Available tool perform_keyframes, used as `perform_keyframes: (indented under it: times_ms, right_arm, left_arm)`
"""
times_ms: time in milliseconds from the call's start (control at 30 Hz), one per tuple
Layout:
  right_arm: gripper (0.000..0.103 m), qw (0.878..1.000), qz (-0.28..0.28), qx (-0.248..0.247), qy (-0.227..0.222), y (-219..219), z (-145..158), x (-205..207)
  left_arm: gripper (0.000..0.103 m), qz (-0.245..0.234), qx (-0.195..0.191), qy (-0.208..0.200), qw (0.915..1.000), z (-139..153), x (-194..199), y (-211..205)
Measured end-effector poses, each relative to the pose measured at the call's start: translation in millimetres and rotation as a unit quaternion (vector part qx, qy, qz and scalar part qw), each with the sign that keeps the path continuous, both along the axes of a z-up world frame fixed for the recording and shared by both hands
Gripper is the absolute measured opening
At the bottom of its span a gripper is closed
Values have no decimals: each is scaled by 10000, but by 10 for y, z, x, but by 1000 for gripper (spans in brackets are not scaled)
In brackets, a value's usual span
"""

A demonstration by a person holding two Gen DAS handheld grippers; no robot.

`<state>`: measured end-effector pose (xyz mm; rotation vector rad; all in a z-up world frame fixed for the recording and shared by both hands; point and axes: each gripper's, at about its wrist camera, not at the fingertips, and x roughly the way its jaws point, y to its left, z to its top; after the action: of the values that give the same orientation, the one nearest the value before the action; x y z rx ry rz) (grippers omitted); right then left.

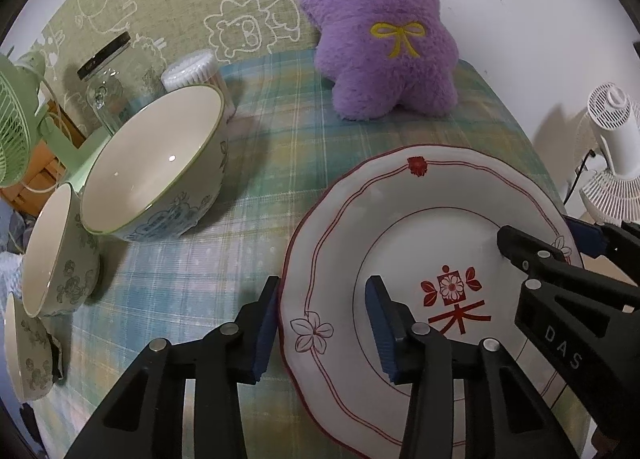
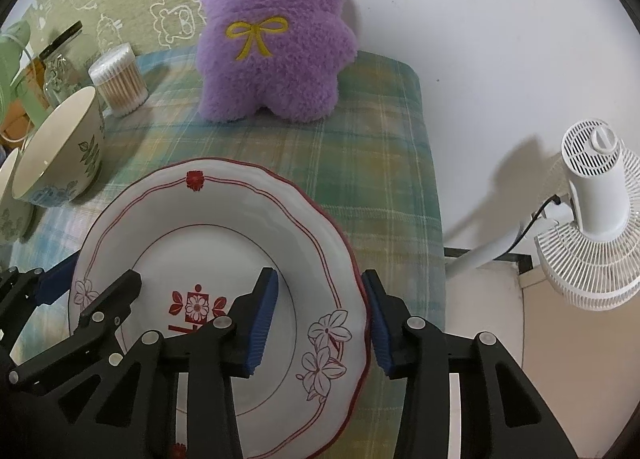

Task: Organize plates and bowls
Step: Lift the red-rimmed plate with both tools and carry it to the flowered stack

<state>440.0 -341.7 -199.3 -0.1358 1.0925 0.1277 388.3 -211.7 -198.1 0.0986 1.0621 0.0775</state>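
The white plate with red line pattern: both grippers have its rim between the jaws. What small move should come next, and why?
Probably close both sets of jaws until the pads press the rim. The left gripper and right gripper straddle opposite edges of the white plate with red line pattern, but gaps still show beside the pads, so lifting now could let it slip.

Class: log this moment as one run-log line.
left gripper: straddles plate left rim | right gripper: straddles right rim | bowls: untouched

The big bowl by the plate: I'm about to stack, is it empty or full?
Empty. The big bowl shows only a bare, glossy cream inside.
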Motion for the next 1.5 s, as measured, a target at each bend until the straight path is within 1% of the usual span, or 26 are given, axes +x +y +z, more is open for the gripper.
perform_keyframes:
  times_ms: [200,333,500,600,733,1067,1500]
  right_arm:
    - [46,10000,64,-71,4,31,17,-96]
    - [45,10000,46,-34,70,37,18,-169]
    - [44,9998,122,-57,135,89,12,-296]
    - [43,9998,125,-63,163,107,14,-350]
    - [43,9998,122,-74,156,118,32,-417]
    - [43,10000,53,-41,68,187,187,-551]
    - [43,9999,-63,-40,-134,277,484,-784]
  left_arm:
    - [43,23,-53,61,10000,-5,-111,23]
    - [43,-40,5,79,10000,-7,-175,35]
    - [42,-5,-35,153,9999,-28,-265,90]
    - [42,-66,-6,147,9999,-32,-314,92]
    - [42,-88,-75,176,9998,-20,-356,109]
    - [42,-99,-127,181,9997,141,-491,185]
    - [42,-136,-147,16,9998,378,-660,273]
